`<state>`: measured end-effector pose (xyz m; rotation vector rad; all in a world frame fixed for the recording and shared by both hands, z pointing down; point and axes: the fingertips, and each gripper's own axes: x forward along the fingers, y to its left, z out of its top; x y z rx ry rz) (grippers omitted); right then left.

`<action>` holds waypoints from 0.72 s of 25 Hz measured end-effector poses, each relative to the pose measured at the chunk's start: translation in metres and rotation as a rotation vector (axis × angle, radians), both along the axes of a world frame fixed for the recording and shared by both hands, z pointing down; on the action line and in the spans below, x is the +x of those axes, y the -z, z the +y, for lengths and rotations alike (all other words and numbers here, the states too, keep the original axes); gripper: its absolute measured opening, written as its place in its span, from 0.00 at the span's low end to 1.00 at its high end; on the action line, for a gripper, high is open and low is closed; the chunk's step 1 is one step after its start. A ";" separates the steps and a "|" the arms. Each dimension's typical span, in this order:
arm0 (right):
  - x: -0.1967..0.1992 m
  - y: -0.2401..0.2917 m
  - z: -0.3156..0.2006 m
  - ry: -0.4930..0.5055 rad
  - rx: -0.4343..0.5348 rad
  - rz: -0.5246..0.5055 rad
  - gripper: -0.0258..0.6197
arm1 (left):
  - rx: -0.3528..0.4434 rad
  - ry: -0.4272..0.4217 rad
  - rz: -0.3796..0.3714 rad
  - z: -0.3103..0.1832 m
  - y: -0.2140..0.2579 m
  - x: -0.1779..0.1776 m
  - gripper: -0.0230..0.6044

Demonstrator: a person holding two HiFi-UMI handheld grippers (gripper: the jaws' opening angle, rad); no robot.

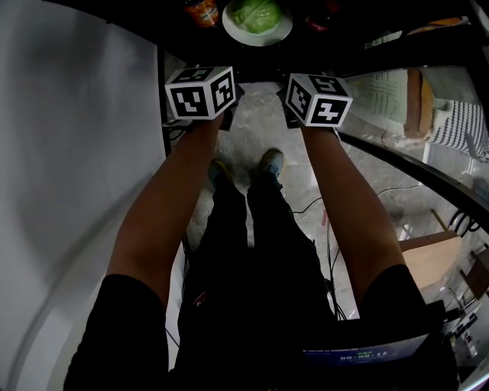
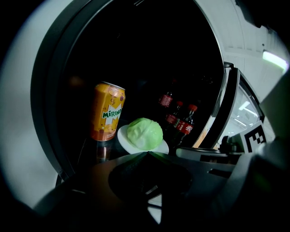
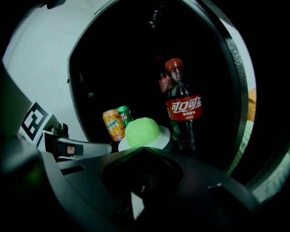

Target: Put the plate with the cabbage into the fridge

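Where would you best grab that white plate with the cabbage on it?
Probably the bare near rim of the round white plate, coming straight in from the open fridge front. The pale green cabbage fills its middle, an orange Mirinda can stands on one side and red-capped cola bottles on the other, crowding sideways approaches.

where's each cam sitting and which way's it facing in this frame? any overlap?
Head view: on the person's head, facing steeply down; forearms, legs, both marker cubes; plate with cabbage at top.
Left gripper view: on the left gripper, facing into the fridge: cabbage, Mirinda can, cola bottles; own shut jaws below.
Right gripper view: on the right gripper, facing into the fridge too; own shut jaws, left gripper's cube at left.
Shared: all three see the cabbage plate.
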<state>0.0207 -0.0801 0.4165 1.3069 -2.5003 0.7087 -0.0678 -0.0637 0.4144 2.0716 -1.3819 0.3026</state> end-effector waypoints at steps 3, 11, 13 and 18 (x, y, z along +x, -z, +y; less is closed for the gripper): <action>0.001 0.010 0.006 0.000 0.012 0.009 0.05 | 0.013 -0.006 -0.006 0.002 0.010 -0.001 0.04; 0.005 0.036 0.017 -0.010 0.039 0.015 0.05 | 0.055 -0.004 -0.011 0.009 0.040 -0.004 0.04; 0.008 0.040 0.022 -0.021 0.035 0.016 0.05 | 0.066 -0.002 -0.010 0.013 0.048 -0.005 0.04; 0.015 0.052 0.034 -0.039 0.045 0.019 0.05 | 0.099 -0.008 -0.013 0.024 0.066 -0.003 0.04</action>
